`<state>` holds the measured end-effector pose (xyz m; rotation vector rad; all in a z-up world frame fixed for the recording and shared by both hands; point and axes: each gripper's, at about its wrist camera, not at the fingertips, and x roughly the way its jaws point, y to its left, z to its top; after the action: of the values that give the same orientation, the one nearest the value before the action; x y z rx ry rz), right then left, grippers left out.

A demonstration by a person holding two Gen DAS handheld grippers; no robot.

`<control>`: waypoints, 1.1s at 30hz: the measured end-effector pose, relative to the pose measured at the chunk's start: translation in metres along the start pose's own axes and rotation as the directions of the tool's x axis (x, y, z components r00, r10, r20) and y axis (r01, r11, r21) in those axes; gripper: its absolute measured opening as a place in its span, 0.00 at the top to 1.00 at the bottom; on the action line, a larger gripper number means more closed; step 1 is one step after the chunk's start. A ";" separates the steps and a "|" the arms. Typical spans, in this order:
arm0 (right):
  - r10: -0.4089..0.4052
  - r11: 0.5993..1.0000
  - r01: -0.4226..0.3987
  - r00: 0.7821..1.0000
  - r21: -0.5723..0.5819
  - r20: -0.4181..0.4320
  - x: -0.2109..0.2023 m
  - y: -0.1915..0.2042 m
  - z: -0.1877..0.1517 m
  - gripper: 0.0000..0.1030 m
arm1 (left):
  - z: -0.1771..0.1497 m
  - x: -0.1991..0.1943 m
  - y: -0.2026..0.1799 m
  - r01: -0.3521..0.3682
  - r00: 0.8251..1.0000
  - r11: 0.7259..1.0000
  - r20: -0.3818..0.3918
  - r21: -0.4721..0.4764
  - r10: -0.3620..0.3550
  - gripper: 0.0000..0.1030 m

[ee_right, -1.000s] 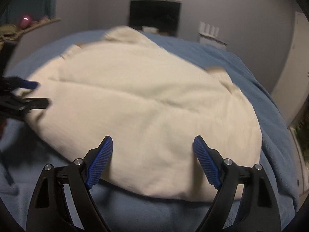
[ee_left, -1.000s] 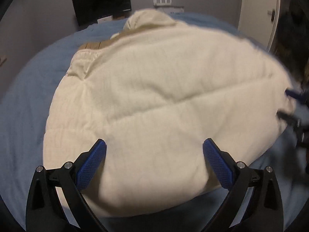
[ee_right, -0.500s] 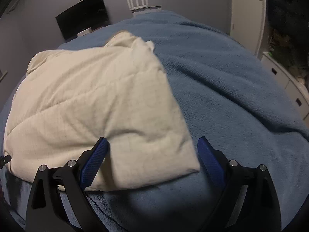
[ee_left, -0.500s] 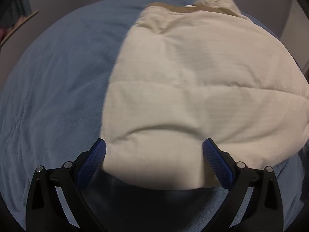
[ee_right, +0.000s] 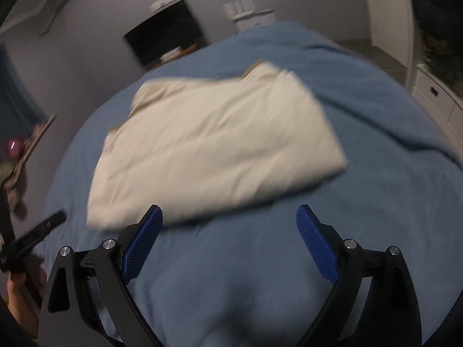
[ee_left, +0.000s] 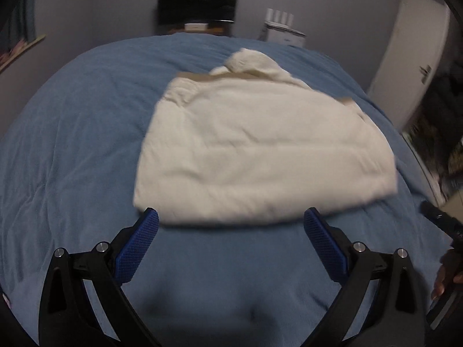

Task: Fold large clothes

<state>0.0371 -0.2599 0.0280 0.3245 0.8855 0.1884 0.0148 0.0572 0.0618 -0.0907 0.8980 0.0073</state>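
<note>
A cream padded garment (ee_left: 260,147) lies folded into a thick rectangle on the blue bedspread (ee_left: 75,150), with a tan trim along its far edge. My left gripper (ee_left: 231,219) hangs open just short of its near edge, nothing between the blue pads. In the right wrist view the same garment (ee_right: 214,144) lies ahead and to the left. My right gripper (ee_right: 228,217) is open wide above bare bedspread (ee_right: 376,190), its left pad near the garment's near edge. Each gripper shows at the other view's side edge, held in a hand.
A dark screen (ee_left: 198,4) and a white router (ee_left: 279,18) stand against the far wall. A white door (ee_left: 411,57) is at the right. White drawers (ee_right: 437,98) stand right of the bed, and cluttered shelves (ee_right: 17,156) sit at its left.
Both grippers have drawn back and up from the garment, so it now lies smaller and wholly ahead of the pads. Both views have rolled. The garment stays folded on the bed.
</note>
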 end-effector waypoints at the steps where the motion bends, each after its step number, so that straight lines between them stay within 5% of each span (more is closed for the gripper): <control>1: -0.006 1.000 0.006 1.000 -0.021 -0.004 -0.003 0.006 -0.013 0.12 | -0.012 -0.004 -0.006 0.002 1.000 1.000 -0.011 0.010 -0.002 0.06; 8: -0.130 0.978 0.144 0.987 -0.153 0.097 0.014 0.018 -0.054 0.09 | -0.072 0.019 -0.032 -0.027 0.997 0.999 -0.070 0.038 0.030 0.06; 14: -0.165 0.940 0.216 0.965 -0.264 0.204 0.029 0.024 -0.064 0.09 | -0.074 0.044 -0.026 -0.138 0.990 0.989 0.019 0.050 0.138 0.06; 33: -0.187 0.946 0.218 0.971 -0.240 0.148 0.052 0.011 -0.069 0.09 | -0.076 0.049 -0.033 -0.130 0.990 0.987 0.061 0.092 0.124 0.06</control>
<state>0.0152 -0.2203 -0.0466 0.0038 0.7560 0.0881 -0.0127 0.0163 -0.0211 0.0560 0.8463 0.0852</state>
